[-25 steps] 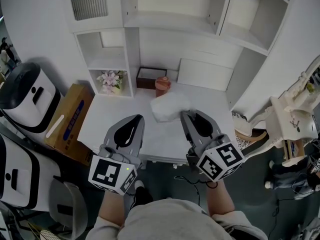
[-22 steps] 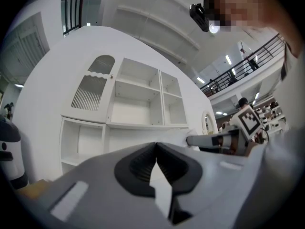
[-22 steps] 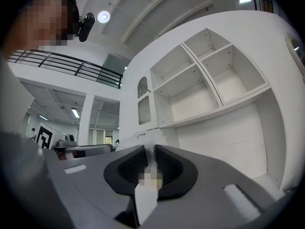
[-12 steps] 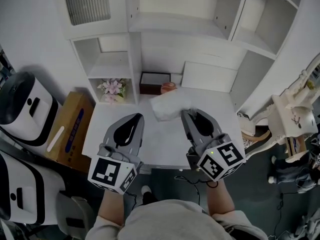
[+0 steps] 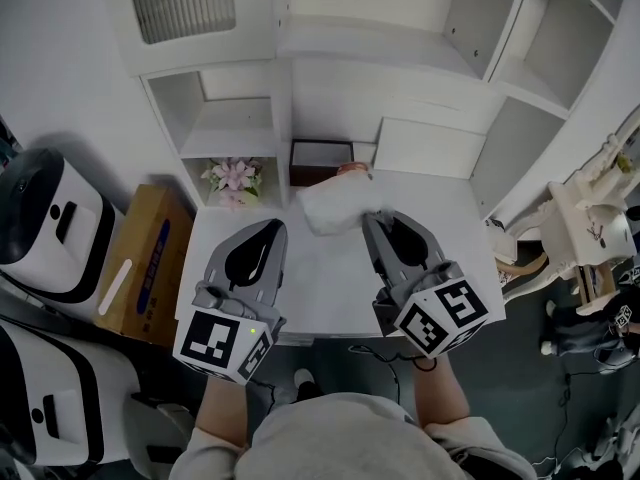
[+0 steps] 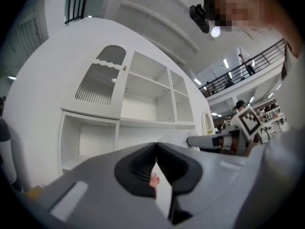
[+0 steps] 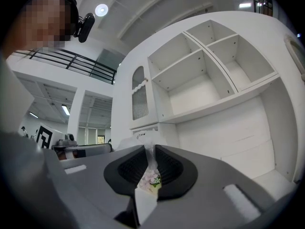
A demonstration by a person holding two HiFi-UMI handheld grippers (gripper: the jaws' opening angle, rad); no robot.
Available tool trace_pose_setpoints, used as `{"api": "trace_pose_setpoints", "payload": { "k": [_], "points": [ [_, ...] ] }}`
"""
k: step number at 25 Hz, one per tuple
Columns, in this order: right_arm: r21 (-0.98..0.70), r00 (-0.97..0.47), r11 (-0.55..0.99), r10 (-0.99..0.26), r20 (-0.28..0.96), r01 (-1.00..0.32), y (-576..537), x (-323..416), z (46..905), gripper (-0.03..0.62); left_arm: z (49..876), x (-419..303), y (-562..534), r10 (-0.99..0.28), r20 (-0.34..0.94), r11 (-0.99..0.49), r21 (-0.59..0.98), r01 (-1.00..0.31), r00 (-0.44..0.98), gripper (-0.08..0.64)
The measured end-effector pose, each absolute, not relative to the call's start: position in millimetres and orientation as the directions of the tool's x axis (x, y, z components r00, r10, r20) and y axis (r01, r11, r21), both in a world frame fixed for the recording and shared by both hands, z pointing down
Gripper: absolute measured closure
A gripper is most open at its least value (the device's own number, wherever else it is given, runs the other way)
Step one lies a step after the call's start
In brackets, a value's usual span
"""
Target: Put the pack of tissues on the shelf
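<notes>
Flowers (image 5: 232,175) sit in the left-of-centre cubby (image 5: 196,180). Your right gripper (image 5: 373,218) pinches the tissues (image 5: 330,208) by the wrapper at mid-frame. Left gripper (image 5: 272,228) is level beside it, clenched and empty.

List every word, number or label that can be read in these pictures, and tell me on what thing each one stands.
No text here can be read.
Cardboard box: blue print along its top, too blurred to read.
Pack of tissues: tiny dark marks on the wrapper in the right gripper view, too small to read.
Marker cubes: black and white squares only, no letters.
</notes>
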State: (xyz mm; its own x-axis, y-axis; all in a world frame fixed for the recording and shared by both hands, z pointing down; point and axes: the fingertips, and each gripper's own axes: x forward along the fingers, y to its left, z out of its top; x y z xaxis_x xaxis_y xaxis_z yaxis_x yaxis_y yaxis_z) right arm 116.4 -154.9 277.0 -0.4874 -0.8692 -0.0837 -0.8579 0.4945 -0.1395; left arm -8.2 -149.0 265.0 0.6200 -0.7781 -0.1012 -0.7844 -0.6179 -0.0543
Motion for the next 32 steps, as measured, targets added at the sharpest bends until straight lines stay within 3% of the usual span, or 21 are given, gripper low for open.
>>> {"api": "trace_pose_setpoints", "payload": {
  "k": [32],
  "points": [
    [-0.14,-0.582,0.585,-0.811,-0.067,-0.799,-216.9,49.9,280.9,0.546,269.3,-66.3,-202.9,-0.836,-0.094,-0.542,-0.021,-0.84,0.541,0.558]
  ]
}}
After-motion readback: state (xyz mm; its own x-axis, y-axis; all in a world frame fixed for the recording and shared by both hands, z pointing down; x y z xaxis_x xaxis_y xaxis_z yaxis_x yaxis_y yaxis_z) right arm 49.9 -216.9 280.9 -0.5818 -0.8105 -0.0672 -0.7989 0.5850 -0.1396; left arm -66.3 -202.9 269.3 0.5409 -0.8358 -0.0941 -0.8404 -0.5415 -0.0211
